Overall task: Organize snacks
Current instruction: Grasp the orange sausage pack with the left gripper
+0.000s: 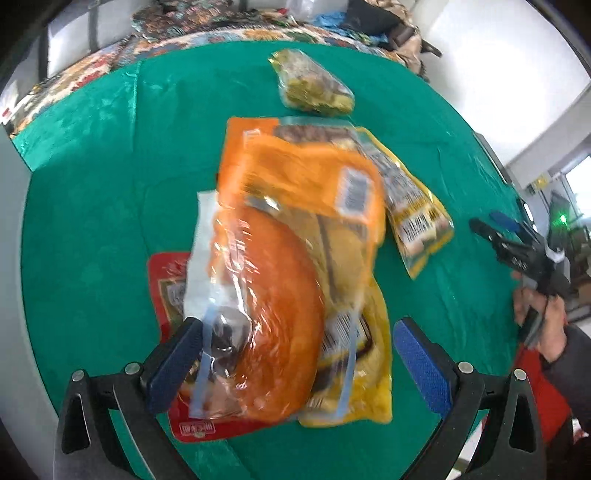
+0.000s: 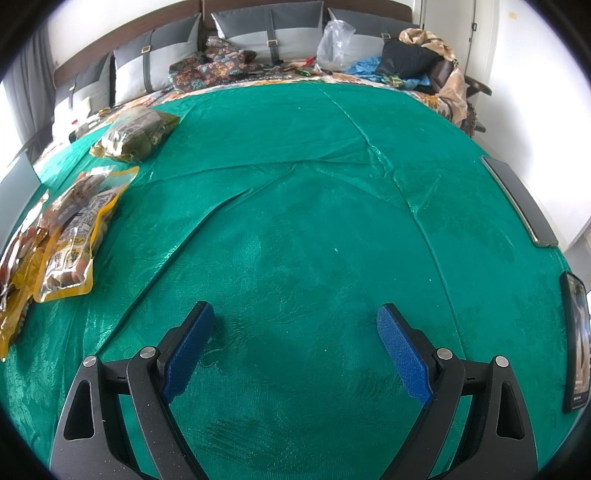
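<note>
In the left wrist view my left gripper (image 1: pixel 295 354) is open, its blue pads either side of the near end of an orange snack bag (image 1: pixel 288 266) that lies on top of a pile. Under it lie a yellow pack (image 1: pixel 354 373), a red pack (image 1: pixel 166 295) and another yellow pack (image 1: pixel 417 218). A green-brown pack (image 1: pixel 314 81) lies apart, farther back. My right gripper (image 2: pixel 295 350) is open and empty over bare green cloth; it also shows at the right edge of the left wrist view (image 1: pixel 495 229). The right wrist view shows the yellow packs (image 2: pixel 74 236) and the green-brown pack (image 2: pixel 136 133) at far left.
The green cloth (image 2: pixel 314 221) covers a bed. Grey pillows (image 2: pixel 258 33), patterned fabric (image 2: pixel 214 70), a clear plastic bag (image 2: pixel 334 44) and heaped clothes (image 2: pixel 417 62) line the far edge. Two phones (image 2: pixel 521 199) (image 2: pixel 576 343) lie at the right edge.
</note>
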